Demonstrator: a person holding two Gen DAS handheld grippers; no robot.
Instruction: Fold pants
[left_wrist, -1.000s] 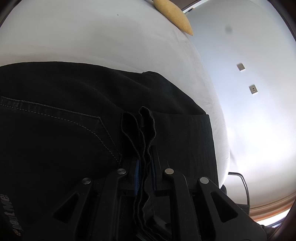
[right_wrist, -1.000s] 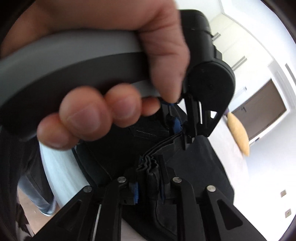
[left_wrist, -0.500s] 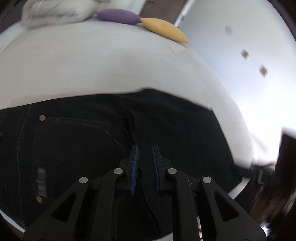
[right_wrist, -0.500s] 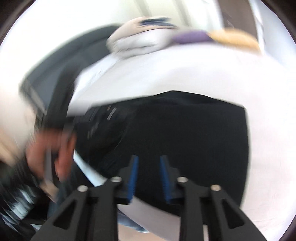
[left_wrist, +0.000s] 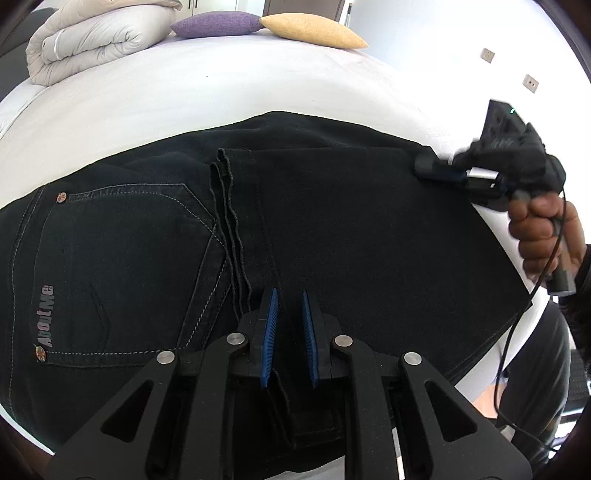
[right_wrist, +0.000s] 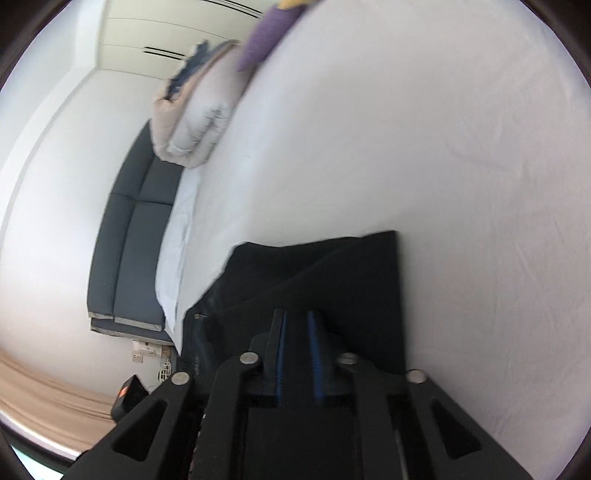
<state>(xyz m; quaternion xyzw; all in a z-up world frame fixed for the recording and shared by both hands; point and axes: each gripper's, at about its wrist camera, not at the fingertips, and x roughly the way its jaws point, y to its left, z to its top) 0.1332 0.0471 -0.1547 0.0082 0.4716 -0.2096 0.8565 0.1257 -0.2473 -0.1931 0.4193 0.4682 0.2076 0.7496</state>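
Pants: black pants (left_wrist: 332, 229) lie folded and flat on the white bed (left_wrist: 221, 92), at its near edge; the back pocket with pale stitching and a small printed label is on the left, the leg hems run in a stacked line down the middle, and a plain folded panel fills the right.
Left gripper: the left gripper (left_wrist: 290, 328) hangs just above the pants by the hem line; its blue-padded jaws stand nearly together with a narrow gap, and nothing is pinched between them.
Right gripper: in the left wrist view the right gripper (left_wrist: 436, 171) sits at the far right corner of the folded pants, gripped by the person's hand (left_wrist: 543, 236). In its own view the right gripper (right_wrist: 297, 354) has its jaws drawn in, a slim gap still showing, with dark cloth right under them; whether they pinch the cloth I cannot tell.
Bed, far end: a rolled beige duvet (left_wrist: 96, 37), a purple cushion (left_wrist: 218, 24) and a yellow cushion (left_wrist: 314, 33) lie in a row, well apart from the pants.
Wall side: a dark grey headboard panel (right_wrist: 125, 236) shows left of the bed in the right wrist view.
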